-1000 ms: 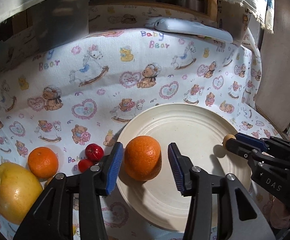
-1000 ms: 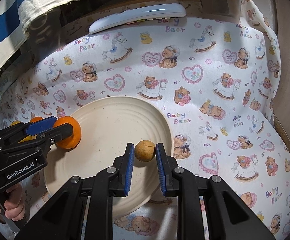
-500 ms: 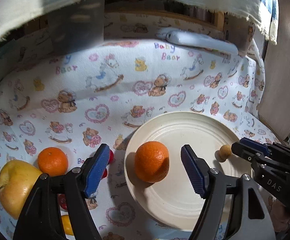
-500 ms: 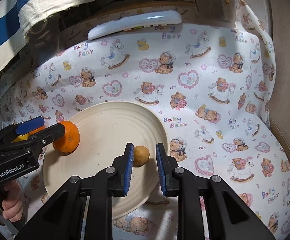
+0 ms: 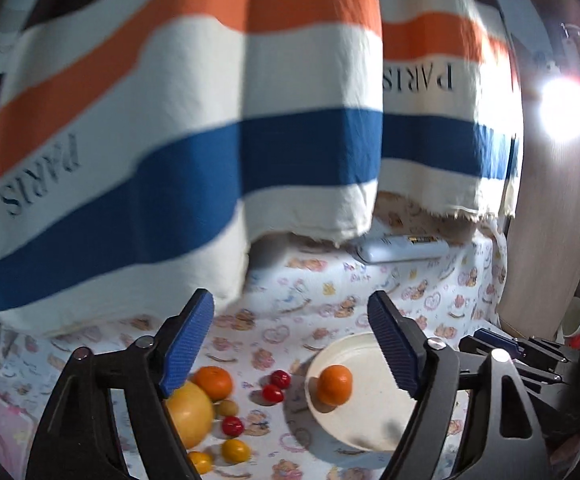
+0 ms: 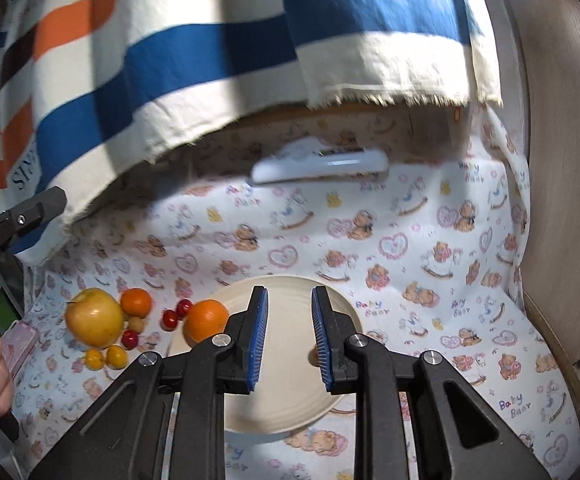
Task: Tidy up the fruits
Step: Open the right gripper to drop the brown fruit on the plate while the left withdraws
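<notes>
Left gripper (image 5: 290, 336): the jaws are opening and stand wide apart, with nothing between the blue ribbed pads (image 5: 187, 336). The gripper hangs above the table and points toward the far edge, where a striped cloth (image 5: 169, 120) in orange, white and blue, printed "PARIS", fills the upper view.

Right gripper (image 6: 290, 340): the jaws are at their closest setting, with a narrow gap between the pads and nothing gripped. It sits above the near half of the plate (image 6: 290, 392).

Task items:
- Orange (image 5: 334, 385): round, bright, dimpled skin. It rests on the left rim area of the cream plate, below and between the left gripper's fingers, apart from both pads. In the right wrist view it lies just left of the right gripper's left finger.
- Small tan fruit (image 6: 313, 355): on the plate, mostly hidden behind the right gripper's right finger.
- Yellow apple (image 6: 94, 317): on the teddy-bear print tablecloth (image 6: 430, 280), well left of the plate. A second orange (image 6: 136, 302) touches its right side.
- Small red fruits (image 6: 175, 314): two lie between the second orange and the plate; a third lies beside the apple.
- Two small yellow fruits (image 6: 105, 358): just in front of the apple.

A white remote control (image 6: 322, 165) lies at the far edge of the table.
</notes>
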`<state>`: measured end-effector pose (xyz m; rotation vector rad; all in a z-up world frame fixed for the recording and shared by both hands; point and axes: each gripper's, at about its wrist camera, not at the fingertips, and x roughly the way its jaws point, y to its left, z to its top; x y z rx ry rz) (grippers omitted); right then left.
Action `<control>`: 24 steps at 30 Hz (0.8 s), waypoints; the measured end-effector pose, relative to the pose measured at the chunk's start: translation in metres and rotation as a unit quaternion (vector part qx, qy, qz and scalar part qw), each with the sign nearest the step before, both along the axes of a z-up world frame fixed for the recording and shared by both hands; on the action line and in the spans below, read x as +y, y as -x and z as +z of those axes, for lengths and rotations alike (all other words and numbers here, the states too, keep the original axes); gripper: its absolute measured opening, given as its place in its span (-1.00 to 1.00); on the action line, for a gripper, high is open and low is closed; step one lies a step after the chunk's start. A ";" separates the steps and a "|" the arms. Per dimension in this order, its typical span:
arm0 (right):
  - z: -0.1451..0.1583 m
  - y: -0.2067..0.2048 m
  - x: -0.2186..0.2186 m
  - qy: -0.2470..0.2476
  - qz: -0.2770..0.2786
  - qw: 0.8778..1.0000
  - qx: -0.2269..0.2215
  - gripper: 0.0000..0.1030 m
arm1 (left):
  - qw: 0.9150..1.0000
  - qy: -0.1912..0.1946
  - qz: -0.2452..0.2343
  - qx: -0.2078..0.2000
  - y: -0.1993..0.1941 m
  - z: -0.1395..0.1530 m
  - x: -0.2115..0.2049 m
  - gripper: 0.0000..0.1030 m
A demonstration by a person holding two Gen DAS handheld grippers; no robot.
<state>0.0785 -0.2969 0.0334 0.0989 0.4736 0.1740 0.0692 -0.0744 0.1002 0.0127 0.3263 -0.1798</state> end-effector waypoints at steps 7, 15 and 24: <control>0.008 0.022 0.025 0.010 0.032 0.999 -0.027 -0.52 | 0.998 -0.020 0.026 -0.044 0.045 0.002 0.043 1.00; 0.007 0.032 0.057 0.032 0.045 0.998 -0.043 0.23 | 0.999 -0.006 0.039 -0.035 0.063 -0.014 0.079 1.00; 0.018 0.030 0.080 -0.007 0.054 0.996 -0.070 0.65 | 0.996 -0.015 0.040 -0.080 0.079 -0.026 0.092 1.00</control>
